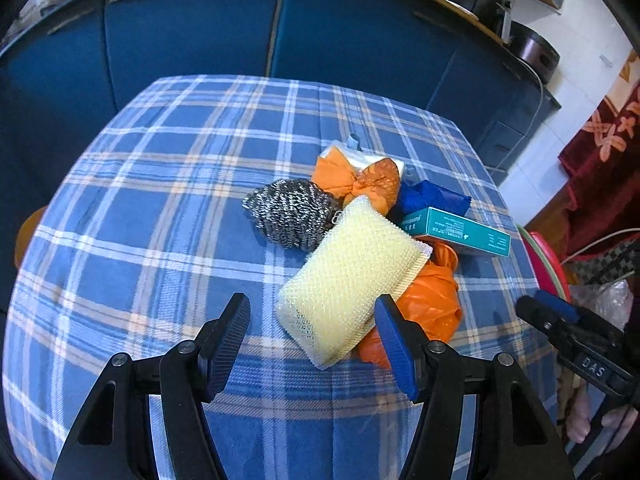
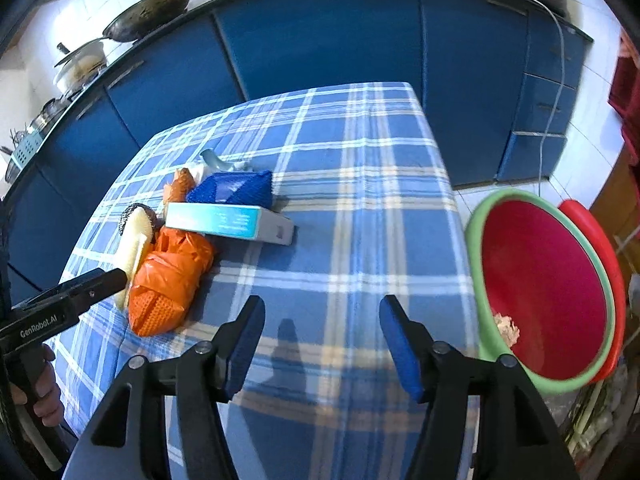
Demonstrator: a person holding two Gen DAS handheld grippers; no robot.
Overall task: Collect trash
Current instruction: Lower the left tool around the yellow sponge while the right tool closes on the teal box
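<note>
One scrap [image 2: 506, 330] is seen in the red basin [image 2: 548, 280] just off the desk's right edge. The rest is left piled near the desk [image 1: 140, 240] middle: yellow sponge [image 1: 352, 280], steel scourer [image 1: 292, 212], orange bags [image 1: 432, 304], teal box [image 1: 460, 232], blue cloth [image 1: 432, 196]. Left tongs [image 1: 312, 340] are held half open, empty, just before the sponge. Right tongs [image 2: 320, 344] are held apart, nothing gripped.
</note>
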